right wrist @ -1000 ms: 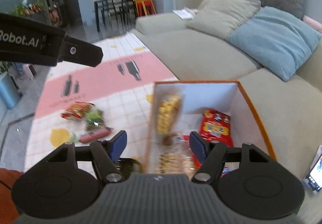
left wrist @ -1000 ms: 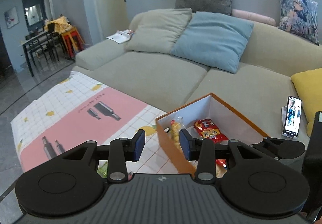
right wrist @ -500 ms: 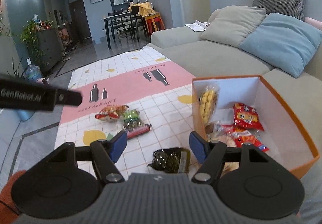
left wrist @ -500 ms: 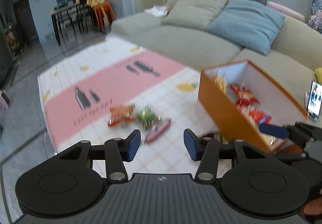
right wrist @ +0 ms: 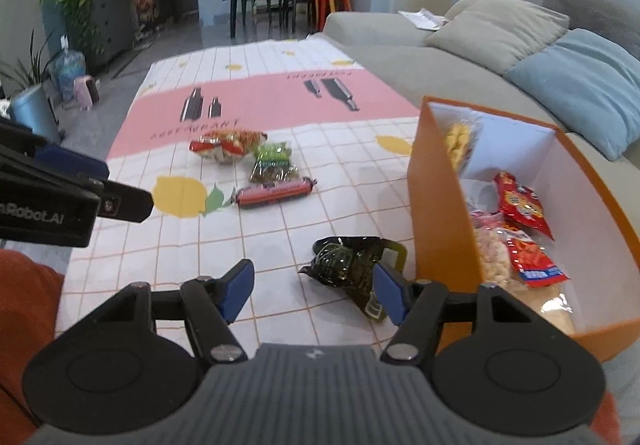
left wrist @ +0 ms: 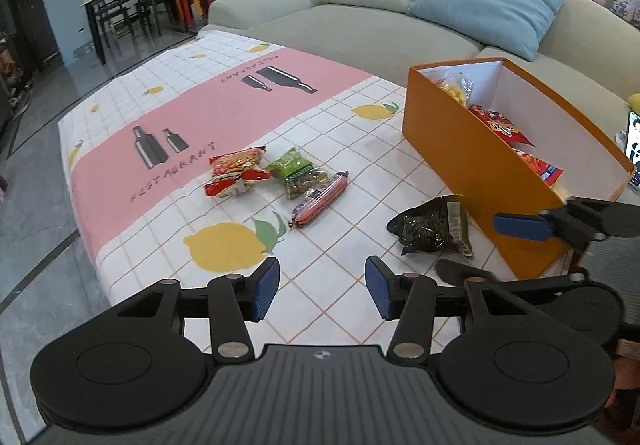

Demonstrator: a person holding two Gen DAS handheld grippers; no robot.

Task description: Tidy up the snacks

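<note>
Left gripper wide apart and holding nothing, right gripper wide apart too, dark green snack bag near it, beside orange box, red sausage farther left

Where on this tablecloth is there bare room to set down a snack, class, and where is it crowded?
Free: the pink band beyond the red snack packets, and the white squares between the sausage stick and the orange box. Crowded: the cluster around the green packet, and the corner where the dark packet lies beside the box.
</note>
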